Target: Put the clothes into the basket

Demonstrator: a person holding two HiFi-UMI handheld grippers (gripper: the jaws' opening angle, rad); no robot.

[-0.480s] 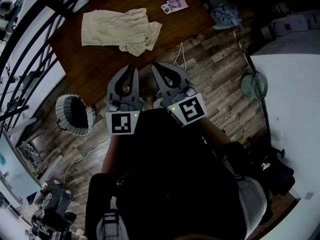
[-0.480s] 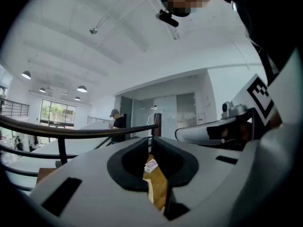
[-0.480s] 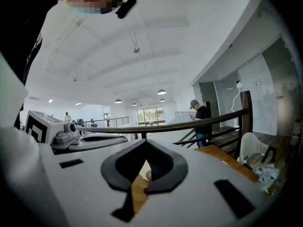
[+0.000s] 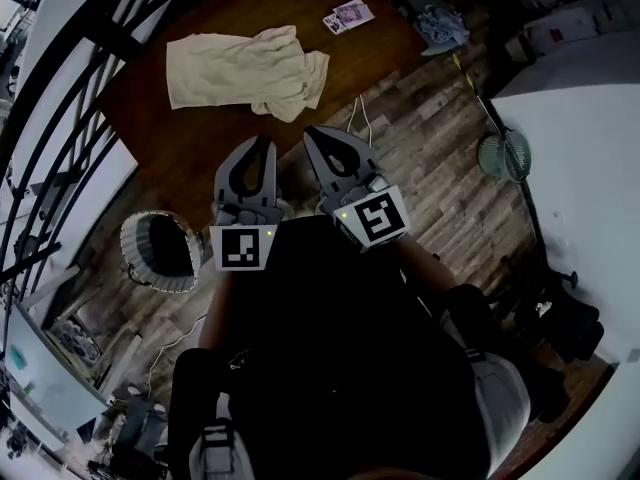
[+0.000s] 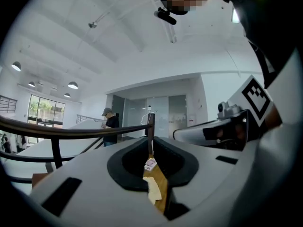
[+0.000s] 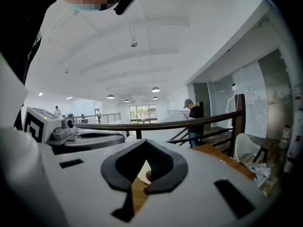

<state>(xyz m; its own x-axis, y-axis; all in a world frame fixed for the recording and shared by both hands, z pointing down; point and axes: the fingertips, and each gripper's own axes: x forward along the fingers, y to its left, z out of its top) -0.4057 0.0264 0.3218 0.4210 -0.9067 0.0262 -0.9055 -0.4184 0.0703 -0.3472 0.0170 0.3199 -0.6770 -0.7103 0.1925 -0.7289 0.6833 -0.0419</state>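
No readable text, print on the pink booklet [image 4: 349, 13] too small

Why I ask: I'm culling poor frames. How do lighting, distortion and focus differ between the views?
Head view: dim, darkest at the edges and over the person's torso, yet the beige clothes on the table read clearly. Left gripper view: bright, ceiling washed out, fisheye bows the railing, foreground soft. Right gripper view: equally bright and curved, black vignette around the frame.
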